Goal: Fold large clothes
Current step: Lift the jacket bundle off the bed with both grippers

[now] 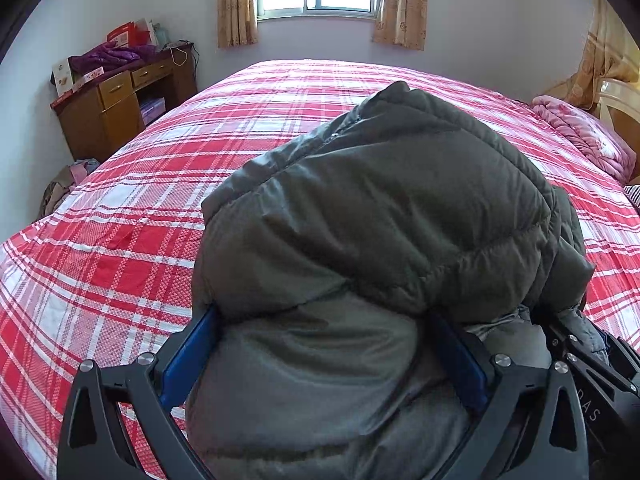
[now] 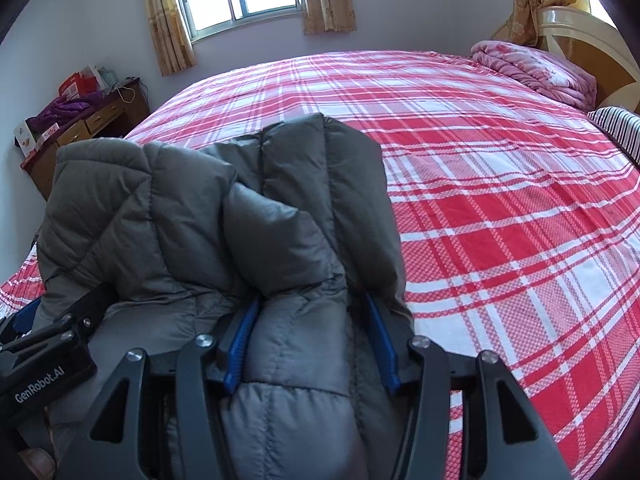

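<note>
Desk compartments: the brown wooden desk (image 1: pixel 120 108) stands by the wall beyond the far left corner of the bed; its open lower shelf holds a pale purple box (image 1: pixel 153 107), and its drawers are shut.
Desk top: a purple quilted garment (image 1: pixel 112 55) lies bundled there, with red and white cartons (image 1: pixel 122 35) just beside it.
Bed: a wide bed under a red, pink and white plaid sheet (image 2: pixel 500 208) carries the task's thing.
Head of bed: a folded pink floral quilt (image 2: pixel 532 68) lies at the far right corner, with a black-and-white striped cloth (image 2: pixel 618 128) near it along the right edge.
Jacket, look: a grey-green quilted puffer jacket (image 1: pixel 380 208), thick and puffy, stitched in broad panels, with a matte shell; it is doubled over on itself into a bulky mound.
Jacket, place: bunched at the near edge of the bed, left of its middle in the right wrist view, its far end lying toward the centre of the sheet.
Left hand-held gripper (image 1: pixel 324 364): black frame, blue pads; jaws spread wide around a fat fold of the jacket, both pads pressed into the fabric.
Right hand-held gripper (image 2: pixel 312 344): jaws at a middling spread, blue pads sunk into another padded fold of the same jacket.
Spacing: the two hand-held grippers sit just beside each other, each at the edge of the other's view.
</note>
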`<state>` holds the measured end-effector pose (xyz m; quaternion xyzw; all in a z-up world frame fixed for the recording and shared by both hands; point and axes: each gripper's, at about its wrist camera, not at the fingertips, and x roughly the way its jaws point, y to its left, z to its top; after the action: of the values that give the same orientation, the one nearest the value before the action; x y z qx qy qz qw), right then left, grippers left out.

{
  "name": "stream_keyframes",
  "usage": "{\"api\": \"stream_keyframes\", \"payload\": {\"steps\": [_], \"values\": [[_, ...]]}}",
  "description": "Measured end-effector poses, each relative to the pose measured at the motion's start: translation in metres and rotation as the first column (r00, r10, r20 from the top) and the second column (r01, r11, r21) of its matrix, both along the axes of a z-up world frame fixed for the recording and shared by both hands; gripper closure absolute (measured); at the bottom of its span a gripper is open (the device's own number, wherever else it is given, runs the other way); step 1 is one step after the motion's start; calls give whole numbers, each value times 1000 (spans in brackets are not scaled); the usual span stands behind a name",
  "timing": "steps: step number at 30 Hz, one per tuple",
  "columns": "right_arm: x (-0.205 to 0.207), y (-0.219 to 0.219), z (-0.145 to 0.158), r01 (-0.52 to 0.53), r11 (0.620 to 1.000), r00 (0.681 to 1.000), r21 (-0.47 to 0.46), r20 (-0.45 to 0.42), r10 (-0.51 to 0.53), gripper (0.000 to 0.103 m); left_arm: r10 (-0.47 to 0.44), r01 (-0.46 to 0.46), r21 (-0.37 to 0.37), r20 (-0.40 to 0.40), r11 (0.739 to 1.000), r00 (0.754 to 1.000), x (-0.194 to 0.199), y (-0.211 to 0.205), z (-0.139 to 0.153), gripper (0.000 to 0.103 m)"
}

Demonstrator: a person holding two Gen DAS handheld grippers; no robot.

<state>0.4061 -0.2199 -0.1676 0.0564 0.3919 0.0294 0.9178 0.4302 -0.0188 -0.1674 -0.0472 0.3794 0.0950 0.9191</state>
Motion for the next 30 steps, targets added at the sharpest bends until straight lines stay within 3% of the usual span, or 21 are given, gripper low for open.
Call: {"api": "stream_keyframes", "payload": {"steps": [30], "values": [[8, 0, -6, -5, 1000, 1000, -2, -19, 5, 46, 0, 0, -21, -19, 1000, 1000, 5, 4, -1, 1]]}}
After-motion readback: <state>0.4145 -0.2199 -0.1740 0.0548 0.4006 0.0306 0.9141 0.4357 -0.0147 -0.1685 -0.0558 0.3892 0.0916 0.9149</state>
